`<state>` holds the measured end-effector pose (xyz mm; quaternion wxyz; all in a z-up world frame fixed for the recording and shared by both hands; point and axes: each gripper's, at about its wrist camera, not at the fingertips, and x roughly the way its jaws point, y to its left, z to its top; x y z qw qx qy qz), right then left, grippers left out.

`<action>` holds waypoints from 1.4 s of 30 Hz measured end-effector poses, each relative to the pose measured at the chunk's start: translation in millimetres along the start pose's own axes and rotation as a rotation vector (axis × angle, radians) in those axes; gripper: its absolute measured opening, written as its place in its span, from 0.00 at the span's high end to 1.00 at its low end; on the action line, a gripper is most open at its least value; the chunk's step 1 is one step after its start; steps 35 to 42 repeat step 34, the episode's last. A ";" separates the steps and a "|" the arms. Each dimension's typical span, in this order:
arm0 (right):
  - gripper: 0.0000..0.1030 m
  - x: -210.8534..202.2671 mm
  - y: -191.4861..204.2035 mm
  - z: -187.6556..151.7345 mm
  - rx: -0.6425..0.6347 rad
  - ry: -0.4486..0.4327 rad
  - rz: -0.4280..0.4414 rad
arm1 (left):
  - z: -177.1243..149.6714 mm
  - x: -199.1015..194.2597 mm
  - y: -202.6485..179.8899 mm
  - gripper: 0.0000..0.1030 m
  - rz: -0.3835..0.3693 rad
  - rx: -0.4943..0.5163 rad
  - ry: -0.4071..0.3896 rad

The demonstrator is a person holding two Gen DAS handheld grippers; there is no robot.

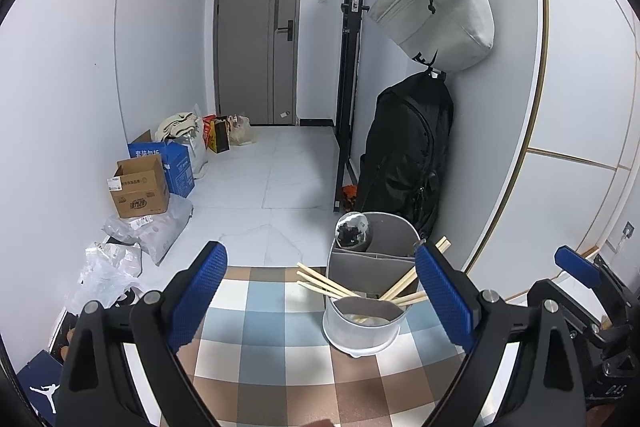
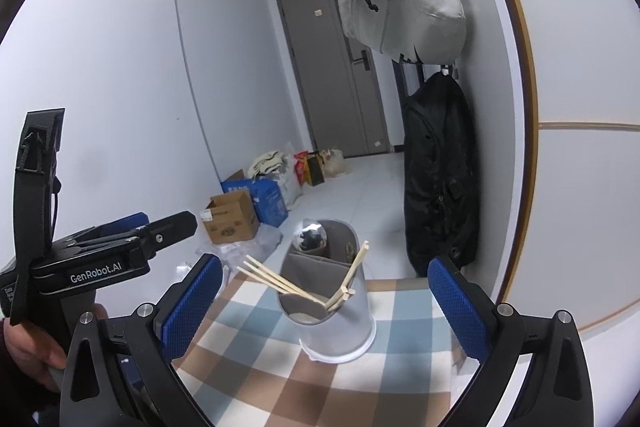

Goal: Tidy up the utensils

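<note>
Basically, the pale wooden chopsticks [image 1: 326,282] are sitting loose in the front compartment of the grey-and-white cylindrical plastic utensil holder [image 1: 362,327], fanning out both ways over its rim rather than standing upright. A shiny metal ladle or spoon bowl [image 1: 352,229] is poking up from a rear compartment; what else is in there I cannot tell. The holder is standing on the checked blue, brown and cream cloth covering the tabletop [image 1: 256,343], close to the far edge, with the tiled floor dropping away right behind it.

Both tools are hanging back. The left hand-held gripper [image 1: 320,303] is spread wide with nothing between its blue textured pads [image 1: 200,299]. The right hand-held gripper [image 2: 326,311] is likewise released and empty, framing the holder from just short of it.

Risks, as I judge them:
- Splayed chopstick tips are sticking out toward both tools, so any approach is likely clipping one and levering it out onto the cloth or floor.
- The holder looks light and tall; a sideways nudge from a pad is probably tipping it, and being near the edge, it could be going over.
- The cloth is probably sliding or bunching if anything drags on it.
- The two grippers are sitting near each other, so collision is possible if both are reaching in together.
- Pinching thin sticks at an angle is inviting slip or scissoring.
</note>
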<state>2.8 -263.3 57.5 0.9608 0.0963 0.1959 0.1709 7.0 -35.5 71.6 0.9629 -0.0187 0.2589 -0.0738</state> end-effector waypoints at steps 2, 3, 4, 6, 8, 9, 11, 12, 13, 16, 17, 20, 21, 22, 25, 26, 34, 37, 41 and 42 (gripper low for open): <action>0.00 -1.4 -0.4 0.1 -0.002 -0.004 -0.002 | -0.2 -0.3 -0.7 0.10 -0.006 0.002 0.002; 0.00 -1.7 -0.2 0.4 -0.002 -0.005 -0.001 | -1.0 0.1 -1.4 0.10 -0.005 0.002 0.003; 0.00 -2.2 -0.6 0.8 -0.001 -0.005 -0.001 | -1.4 -0.4 -2.0 0.10 -0.007 0.003 0.003; 0.00 -3.2 -0.7 1.2 0.000 -0.008 -0.006 | -2.5 -0.3 -3.2 0.10 -0.009 0.007 0.005; 0.00 -3.9 -1.7 1.8 0.003 -0.009 -0.005 | -2.7 -1.4 -4.3 0.10 -0.011 0.010 0.003; 0.00 -4.4 -1.7 1.7 0.003 -0.008 -0.005 | -2.3 -1.5 -4.3 0.10 -0.009 0.011 0.002; 0.00 -5.1 -2.0 2.2 -0.001 -0.008 -0.007 | -2.2 -1.9 -4.5 0.10 -0.010 0.012 0.002; 0.00 -5.9 -2.0 1.9 0.000 -0.009 -0.007 | -2.0 -1.1 -4.1 0.10 -0.010 0.011 0.004; 0.00 -6.3 -2.0 1.9 0.001 -0.010 -0.009 | -1.8 -1.2 -4.1 0.10 -0.011 0.010 0.004; 0.00 -7.0 -3.3 2.5 0.005 -0.012 -0.009 | -2.0 -1.2 -4.5 0.10 -0.013 0.011 0.004; 0.00 -7.6 -3.7 2.4 0.005 -0.013 -0.011 | -2.5 -1.2 -4.7 0.10 -0.012 0.012 0.005; 0.00 -7.6 -4.7 2.8 0.005 -0.012 -0.010 | -3.5 -0.6 -5.0 0.10 -0.011 0.011 0.008; 0.00 -7.6 -4.7 2.8 0.005 -0.010 -0.010 | -3.6 0.0 -5.5 0.10 -0.012 0.012 0.009; 0.00 -8.0 -4.7 2.1 0.003 -0.010 -0.011 | -3.9 0.4 -5.5 0.10 -0.011 0.012 0.012; 0.00 -9.0 -5.2 1.6 -0.001 -0.008 -0.011 | -4.4 1.5 -5.9 0.10 -0.012 0.007 0.016; 0.00 -9.4 -5.4 1.5 -0.002 -0.008 -0.012 | -4.5 1.3 -6.1 0.10 -0.011 0.008 0.015; 0.00 -9.5 -5.1 0.7 0.000 -0.006 -0.014 | -4.8 -0.8 -6.4 0.10 -0.005 0.012 -0.005; 0.00 -9.5 -5.1 0.7 0.000 -0.006 -0.014 | -4.8 -0.8 -6.4 0.10 -0.005 0.012 -0.005; 0.00 -9.5 -5.1 0.7 0.000 -0.006 -0.014 | -4.8 -0.8 -6.4 0.10 -0.005 0.012 -0.005; 0.00 -9.5 -5.1 0.7 0.000 -0.006 -0.014 | -4.8 -0.8 -6.4 0.10 -0.005 0.012 -0.005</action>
